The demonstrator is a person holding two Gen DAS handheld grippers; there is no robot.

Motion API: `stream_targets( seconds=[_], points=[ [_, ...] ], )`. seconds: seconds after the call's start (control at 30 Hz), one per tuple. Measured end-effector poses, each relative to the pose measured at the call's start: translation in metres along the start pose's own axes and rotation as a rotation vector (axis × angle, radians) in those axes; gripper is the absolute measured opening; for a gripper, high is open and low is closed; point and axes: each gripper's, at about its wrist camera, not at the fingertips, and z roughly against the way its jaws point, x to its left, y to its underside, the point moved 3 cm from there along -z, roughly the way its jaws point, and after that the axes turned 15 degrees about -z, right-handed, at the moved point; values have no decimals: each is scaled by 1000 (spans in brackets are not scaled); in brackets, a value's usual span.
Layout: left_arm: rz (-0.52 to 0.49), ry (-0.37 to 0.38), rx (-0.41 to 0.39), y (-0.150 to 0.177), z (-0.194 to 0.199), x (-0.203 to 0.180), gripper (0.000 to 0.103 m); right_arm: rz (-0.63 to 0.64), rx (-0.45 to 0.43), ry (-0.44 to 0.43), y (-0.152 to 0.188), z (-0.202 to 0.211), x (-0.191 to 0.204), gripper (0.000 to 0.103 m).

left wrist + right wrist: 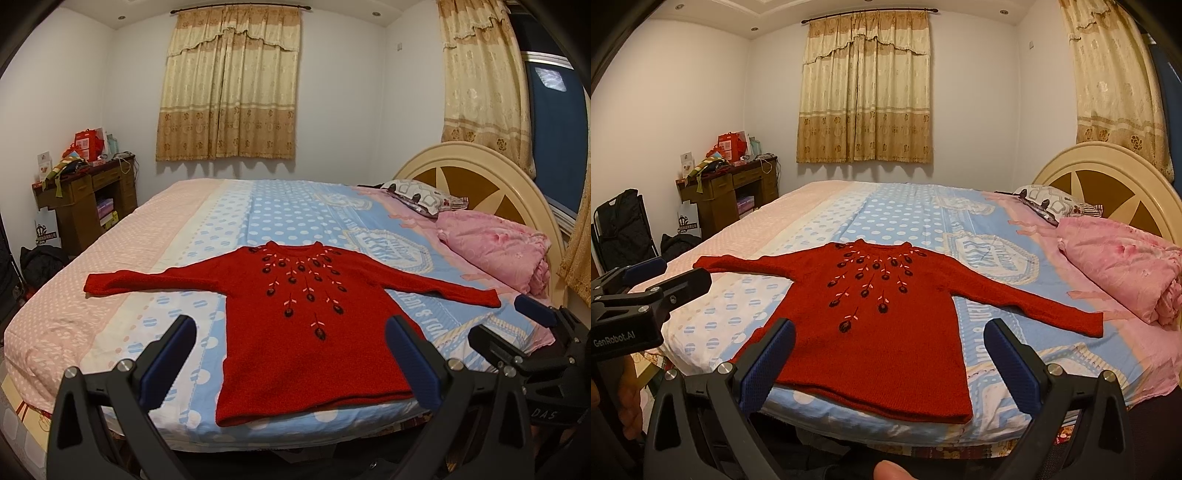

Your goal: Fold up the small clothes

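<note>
A small red knitted sweater (pixel 306 328) (pixel 882 325) with dark embroidered flowers lies flat and face up on the bed, both sleeves spread out sideways, hem toward me. My left gripper (pixel 291 365) hovers open above the hem end, nothing between its blue pads. My right gripper (pixel 890 365) is open too, above the sweater's lower half, holding nothing. In the left wrist view the right gripper (pixel 517 332) shows at the right edge; in the right wrist view the left gripper (pixel 657 280) shows at the left edge.
The bed (pixel 295 206) has a blue polka-dot and pink sheet. A folded pink quilt (pixel 495 251) and a patterned pillow (pixel 424 195) lie by the cream headboard (pixel 480 173). A cluttered wooden desk (pixel 88 192) and a black bag (pixel 620 225) stand at the left.
</note>
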Motion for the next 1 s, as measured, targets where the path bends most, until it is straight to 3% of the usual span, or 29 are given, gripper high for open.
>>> stream_targets(
  seconds=[1.0],
  points=[
    [2, 1, 1, 3, 0, 1, 103, 3, 19, 1, 4, -6, 1, 102]
  ],
)
